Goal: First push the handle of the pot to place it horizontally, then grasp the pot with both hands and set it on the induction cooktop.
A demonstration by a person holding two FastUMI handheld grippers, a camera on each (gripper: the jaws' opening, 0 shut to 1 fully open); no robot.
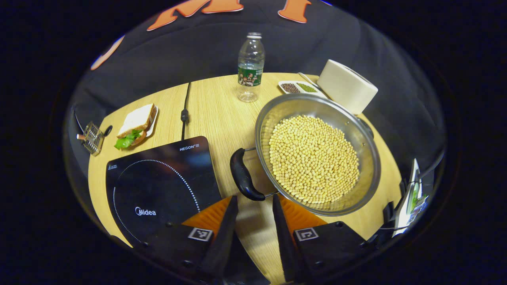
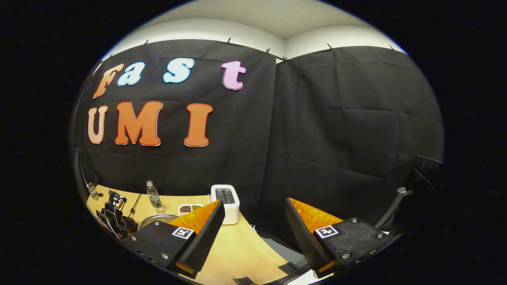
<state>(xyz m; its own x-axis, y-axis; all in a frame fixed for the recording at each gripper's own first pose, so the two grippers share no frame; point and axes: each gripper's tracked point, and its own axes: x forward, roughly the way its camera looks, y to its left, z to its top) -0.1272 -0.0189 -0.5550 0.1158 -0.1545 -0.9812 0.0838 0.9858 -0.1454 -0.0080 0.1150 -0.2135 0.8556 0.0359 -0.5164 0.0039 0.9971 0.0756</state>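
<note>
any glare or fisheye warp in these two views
Left gripper view: sharp, soft glare on the cooktop and the pot rim, table edge bowed by the fisheye. Right gripper view: evenly lit, no glare, the toaster small but clear.

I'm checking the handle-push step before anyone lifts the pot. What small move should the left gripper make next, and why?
Probably ease the left gripper forward until a finger meets the black handle and nudges it sideways. The jaws stand open just short of the handle, and the pot of beans sits on the table, beside the induction cooktop.
</note>
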